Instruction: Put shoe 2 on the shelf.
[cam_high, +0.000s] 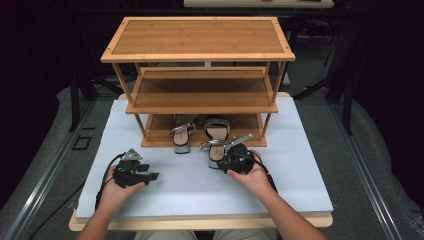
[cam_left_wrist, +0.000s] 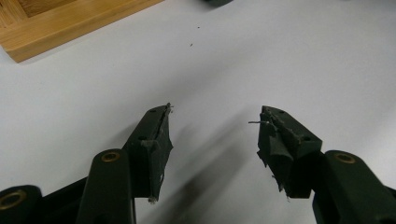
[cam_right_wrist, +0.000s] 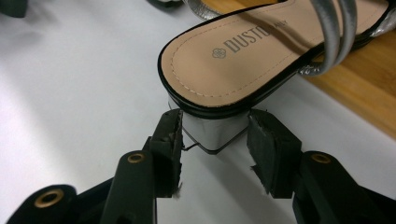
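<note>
My right tool straddles the sandal's glossy block heel, jaws not yet pinching; sandal half off the bamboo rack. Left tool spread over matte white surface.

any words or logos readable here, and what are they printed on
"DUSTO": printed on the tan insole of the silver-strapped block-heel sandal, beside a small round emblem; a silver strap covers the letters after it.
The right claw straddles that sandal's heel.
No other text is readable on the bamboo shoe rack or the white tabletop.
</note>
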